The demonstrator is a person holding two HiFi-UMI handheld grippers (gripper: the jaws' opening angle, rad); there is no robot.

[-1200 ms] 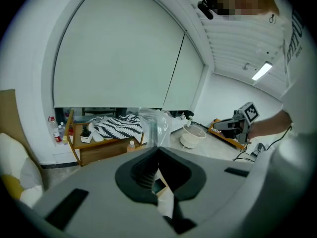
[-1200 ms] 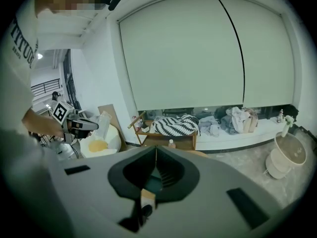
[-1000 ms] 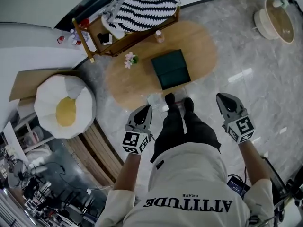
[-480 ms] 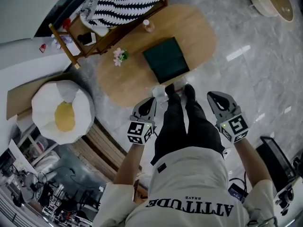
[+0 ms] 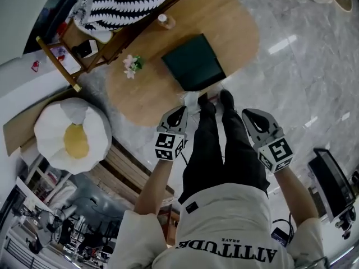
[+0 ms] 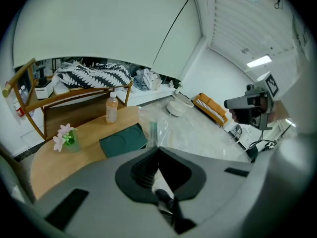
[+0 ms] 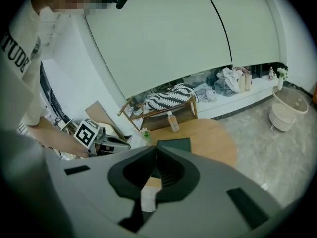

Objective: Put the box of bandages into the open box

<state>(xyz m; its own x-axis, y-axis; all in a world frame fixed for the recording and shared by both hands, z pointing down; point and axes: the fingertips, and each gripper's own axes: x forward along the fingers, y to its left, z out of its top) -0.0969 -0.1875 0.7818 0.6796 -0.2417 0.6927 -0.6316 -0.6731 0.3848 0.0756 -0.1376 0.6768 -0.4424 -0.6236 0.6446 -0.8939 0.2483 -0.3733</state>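
Standing at the near edge of an oval table (image 5: pixel 146 88). Holding the left gripper (image 5: pixel 180 111) just left of the legs (image 5: pixel 219 144), with jaws pressed tip to tip on nothing. Holding the right gripper (image 5: pixel 247 114) just right of them, likewise closed and empty. Resting on the table: a green box (image 5: pixel 193 63) by the near edge, flowers (image 5: pixel 131 65) to its left, a bottle (image 5: pixel 164 21) at the far side. Lying at the table's edge just beside the green box, a small pale pack (image 5: pixel 191 98), too blurred to confirm as the bandages. Touching neither box nor pack with either gripper.
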